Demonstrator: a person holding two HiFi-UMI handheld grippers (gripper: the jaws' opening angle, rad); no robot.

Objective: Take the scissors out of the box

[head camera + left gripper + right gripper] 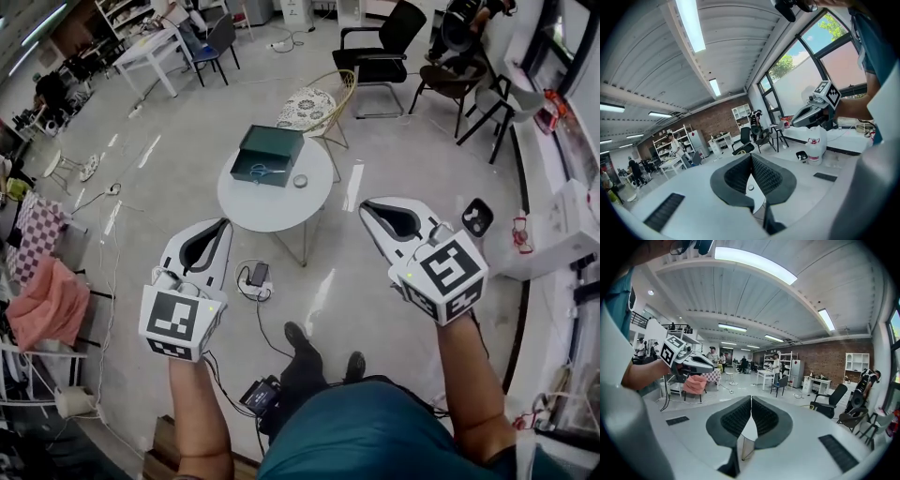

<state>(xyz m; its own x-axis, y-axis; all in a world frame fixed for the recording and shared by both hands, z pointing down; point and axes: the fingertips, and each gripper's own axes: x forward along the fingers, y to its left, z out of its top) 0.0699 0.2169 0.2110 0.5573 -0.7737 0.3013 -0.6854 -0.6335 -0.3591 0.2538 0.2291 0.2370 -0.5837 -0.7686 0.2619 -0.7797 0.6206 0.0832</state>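
Note:
A dark green box (pixel 269 154) lies open on a small round white table (pixel 281 208) in the head view. Blue-handled scissors (pixel 265 172) rest inside the box. I hold both grippers in the air, well short of the table. My left gripper (pixel 223 225) is shut with nothing in it, its pads meeting tip to tip (pixel 751 157). My right gripper (pixel 367 208) is also shut and empty (pixel 751 399). Each gripper view shows the other gripper off to the side, and neither shows the table or the box.
A small roll of tape (pixel 300 181) lies on the table beside the box. A wire chair with a patterned cushion (pixel 309 106) stands behind the table, a black office chair (pixel 380 54) further back. A power strip (pixel 253 279) with cables lies on the floor before the table.

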